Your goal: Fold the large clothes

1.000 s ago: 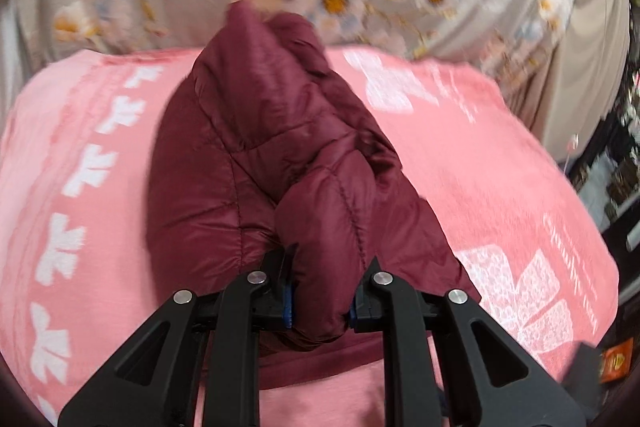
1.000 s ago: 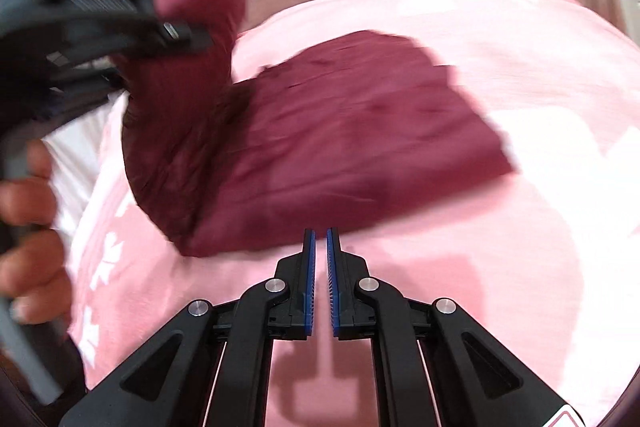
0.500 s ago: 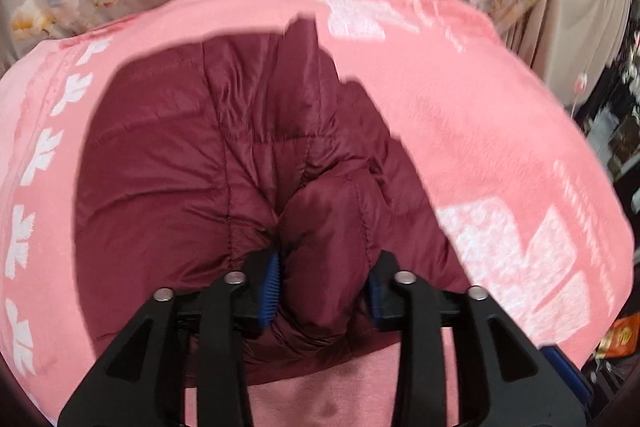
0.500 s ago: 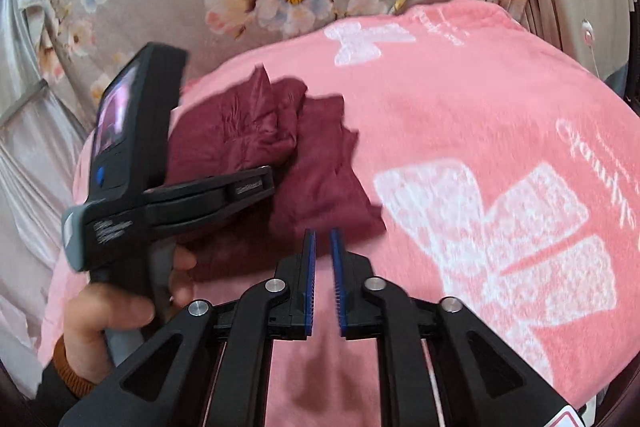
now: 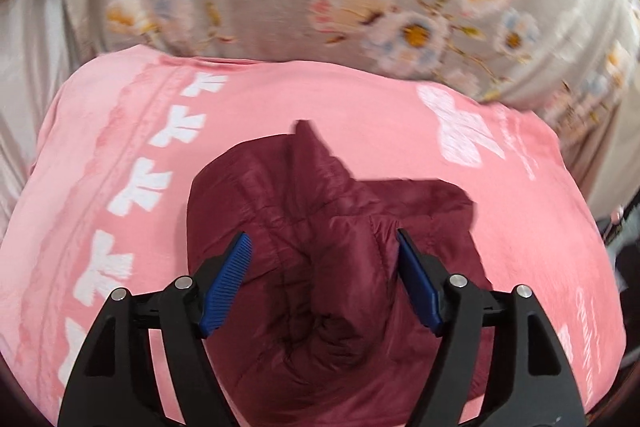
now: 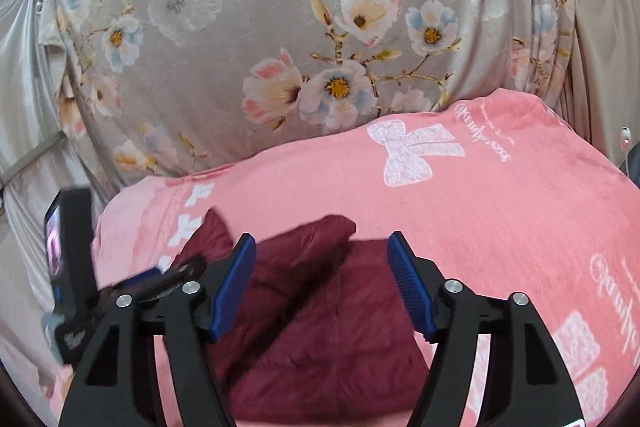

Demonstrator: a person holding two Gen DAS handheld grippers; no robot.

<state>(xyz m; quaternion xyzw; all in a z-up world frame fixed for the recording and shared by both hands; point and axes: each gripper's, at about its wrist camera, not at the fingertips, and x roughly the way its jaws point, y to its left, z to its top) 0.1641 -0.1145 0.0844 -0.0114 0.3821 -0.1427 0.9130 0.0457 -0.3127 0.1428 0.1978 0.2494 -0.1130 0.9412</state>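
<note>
A maroon quilted puffer jacket (image 5: 332,259) lies bunched and folded on a pink blanket (image 5: 400,131). My left gripper (image 5: 322,243) is open, its blue-padded jaws spread wide just above the jacket's near fold, holding nothing. In the right wrist view the same jacket (image 6: 328,327) lies below my right gripper (image 6: 320,247), which is also open and empty above it. The left gripper's black body and camera (image 6: 76,267) show at the left edge of the right wrist view.
A grey cloth with a flower print (image 6: 280,27) rises behind the pink blanket with white bow prints (image 6: 500,211). Pale curtains hang at the left (image 6: 24,107) and right edges. The blanket drops away at the right (image 5: 600,227).
My left gripper has let go of the jacket fold and opened wide. My right gripper has opened from shut and moved over the jacket. The jacket now lies flatter on the blanket.
</note>
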